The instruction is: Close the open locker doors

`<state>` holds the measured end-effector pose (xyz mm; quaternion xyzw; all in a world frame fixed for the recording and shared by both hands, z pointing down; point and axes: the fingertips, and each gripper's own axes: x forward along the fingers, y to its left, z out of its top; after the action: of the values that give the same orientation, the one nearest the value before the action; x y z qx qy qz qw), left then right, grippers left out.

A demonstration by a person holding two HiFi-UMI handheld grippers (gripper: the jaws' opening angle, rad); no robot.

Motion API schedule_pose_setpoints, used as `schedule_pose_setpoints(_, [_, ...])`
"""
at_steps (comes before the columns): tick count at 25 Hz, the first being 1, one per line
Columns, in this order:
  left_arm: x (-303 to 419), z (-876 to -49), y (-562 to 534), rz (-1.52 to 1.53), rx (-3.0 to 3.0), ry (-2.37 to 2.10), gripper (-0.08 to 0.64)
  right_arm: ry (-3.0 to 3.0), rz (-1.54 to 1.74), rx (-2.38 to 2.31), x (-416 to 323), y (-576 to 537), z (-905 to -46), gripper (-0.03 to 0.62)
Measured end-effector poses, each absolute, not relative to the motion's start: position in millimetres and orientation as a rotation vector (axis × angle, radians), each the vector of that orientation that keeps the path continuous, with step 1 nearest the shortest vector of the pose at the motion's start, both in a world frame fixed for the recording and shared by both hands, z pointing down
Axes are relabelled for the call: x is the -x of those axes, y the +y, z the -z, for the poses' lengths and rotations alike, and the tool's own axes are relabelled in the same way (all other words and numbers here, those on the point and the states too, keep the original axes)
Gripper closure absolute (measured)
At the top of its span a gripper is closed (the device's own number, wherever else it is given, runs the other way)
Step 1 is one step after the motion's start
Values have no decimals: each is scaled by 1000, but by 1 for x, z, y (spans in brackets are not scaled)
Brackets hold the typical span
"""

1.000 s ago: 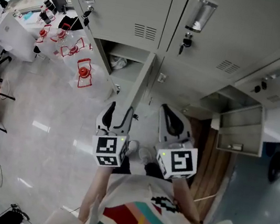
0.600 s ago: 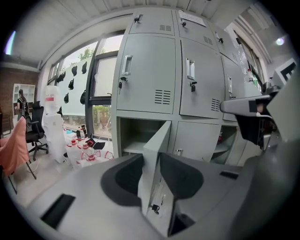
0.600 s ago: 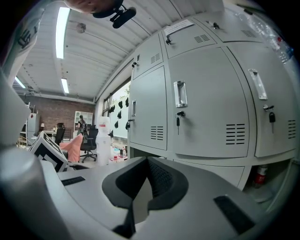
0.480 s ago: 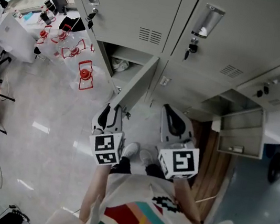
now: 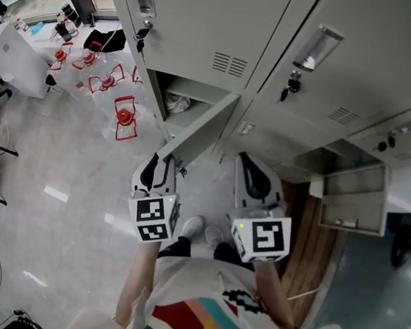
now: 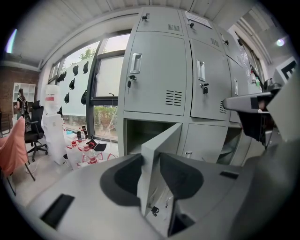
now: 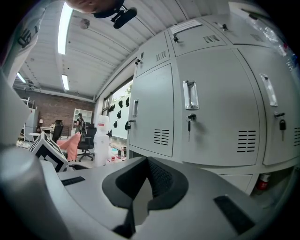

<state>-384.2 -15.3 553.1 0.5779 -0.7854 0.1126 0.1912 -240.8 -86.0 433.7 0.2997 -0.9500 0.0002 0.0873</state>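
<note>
Nearest us: the right gripper [image 5: 254, 177], jaws together on nothing, idle just in front of the shut lower locker [image 5: 273, 136].

Beside it is the left gripper [image 5: 159, 169]. Its jaws have just been closing, and the free edge of the open door [image 6: 163, 139] stands between them with a pad pressing on each face. We read this as a pinch on the door, taken to swing it home.

Door position: lower locker of the left column, hinged on its right side, about half open, free edge toward us. A key [image 6: 153, 211] hangs from its outer face.

Risks, as we judge them:
- The hold is on thin sheet metal at the very edge. A push along the arc could let the pads slide off, and the door would stop short.
- One jaw lies on the compartment side. If we keep the pinch until the door meets the frame, that jaw gets trapped and the door cannot seat. Better to let go early and finish with a push on the outer face.
- Something pale and crumpled [image 5: 174, 102] lies in the compartment [image 5: 195, 88]. If it reaches past the opening it could block the door; we cannot tell how deep it sits.
- Farther right, a second locker [image 5: 353, 194] stands open and is easy to overlook.
</note>
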Motion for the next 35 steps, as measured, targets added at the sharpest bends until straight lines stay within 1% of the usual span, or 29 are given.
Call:
schedule_pose_setpoints(14, [434, -552, -35, -326, -1727, -2158, 439, -2751, -19, -887, 283, -72, -457, 588])
schedule_pose_setpoints(26, [483, -554, -71, -312, -1691, -2176, 448, -2775, -37, -830, 325, -116, -470, 588])
schedule_pose_setpoints(35, [514, -552, -106, -333, -1693, -2197, 456, -2749, -54, -895, 324, -142, -475, 588])
